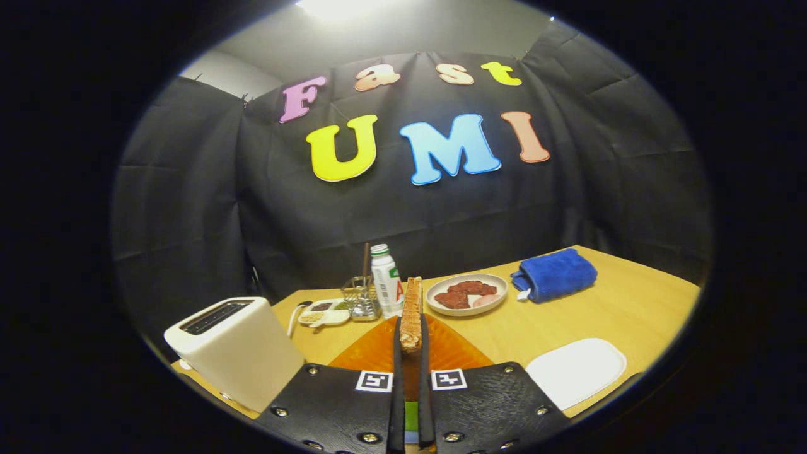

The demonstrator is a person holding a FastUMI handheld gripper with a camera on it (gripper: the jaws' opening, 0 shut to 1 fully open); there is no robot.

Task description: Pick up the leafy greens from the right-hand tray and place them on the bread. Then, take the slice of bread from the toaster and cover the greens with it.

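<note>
Gripper fingers nearly together, both pressing on a slice of toasted bread held edge-on and upright; the slice sticks up ahead of the fingertips, crust edge facing the camera.

Under and just beyond the fingers: orange plate, ribbed surface, mostly hidden by the gripper body. A sliver of green shows low in the gap between the fingers; can't tell if it's the leafy greens, too little visible.

Left of the fingers, near table edge: cream toaster, slots up, look dark; contents can't be made out.

Right of the fingers: white tray, rounded corners, surface looks bare.

Further back on the wooden table, left to right:
- small white divided dish w/ dark and pale bits in separate compartments, too small to tell what.
- clear glass holder w/ a brown stick standing in it, plus some shiny metal bits low inside.
- white plastic bottle, green cap, upright, just beside the holder.
- round pale plate w/ reddish-brown meat slices and a pinkish piece at its near right side.
- blue towel, rolled/folded, just right of that plate, apart from it.

Bottle and bread slice overlap in view; bread is nearer.
</note>
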